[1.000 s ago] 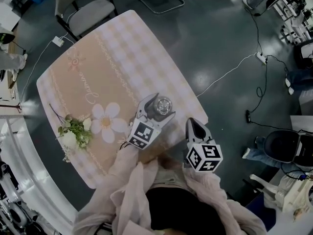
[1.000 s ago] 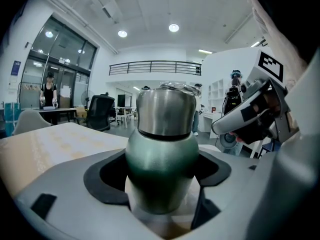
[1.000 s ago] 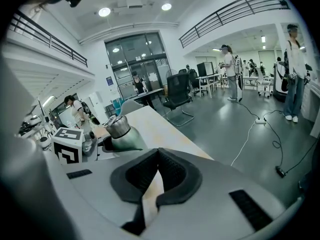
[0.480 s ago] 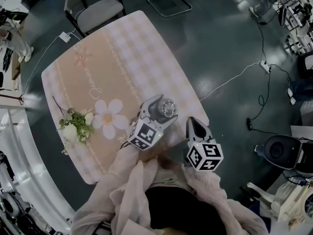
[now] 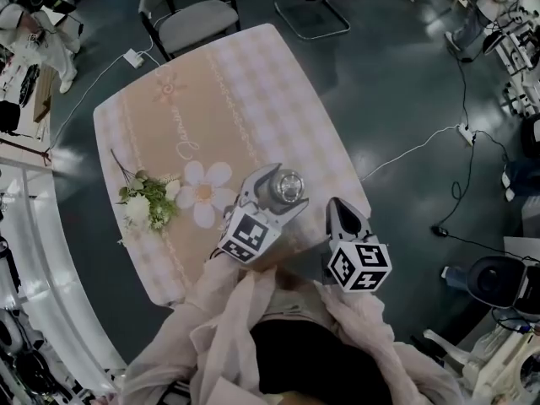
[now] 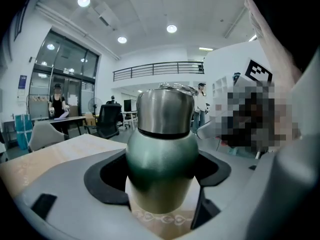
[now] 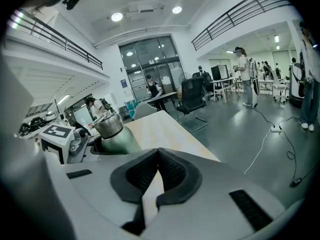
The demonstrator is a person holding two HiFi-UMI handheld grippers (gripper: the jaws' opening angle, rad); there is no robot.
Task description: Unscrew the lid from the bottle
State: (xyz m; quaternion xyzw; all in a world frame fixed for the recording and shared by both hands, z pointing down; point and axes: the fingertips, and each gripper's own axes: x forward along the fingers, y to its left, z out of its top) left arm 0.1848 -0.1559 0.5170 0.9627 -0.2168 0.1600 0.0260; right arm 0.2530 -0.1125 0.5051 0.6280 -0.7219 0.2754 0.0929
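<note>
— Two grippers over one bench (image 5: 261, 74). What is the surface like?
— A pale cloth (image 5: 211, 108) covers it, peach down the middle and checked at the sides, with a printed daisy. A bouquet (image 5: 145, 207) lies at eight o'clock from the bench's middle. All around is dark, glossy floor (image 5: 396, 74) in a big, bright hall.
— Edges and room to move?
— The bottle (image 5: 285, 189) is at five o'clock from the bench's middle, near the right edge and the near corner. Past that edge the floor lies open, crossed by a white cable (image 5: 405, 154) that runs to a power strip (image 5: 467, 131) at two o'clock from the bottle. A chair (image 5: 196, 13) stands beyond the far edge at twelve o'clock.
— How does the bottle sit?
— Upright, with its long axis vertical, the steel lid (image 6: 165, 109) on top and the green body below.
— And the jaws?
— The left gripper (image 5: 288, 183) has its jaws clenched round the green body, with the pads pressing on either side below the lid. The right gripper (image 5: 336, 207) is just beside the bottle at four o'clock, and its jaws are pressed together, empty.
</note>
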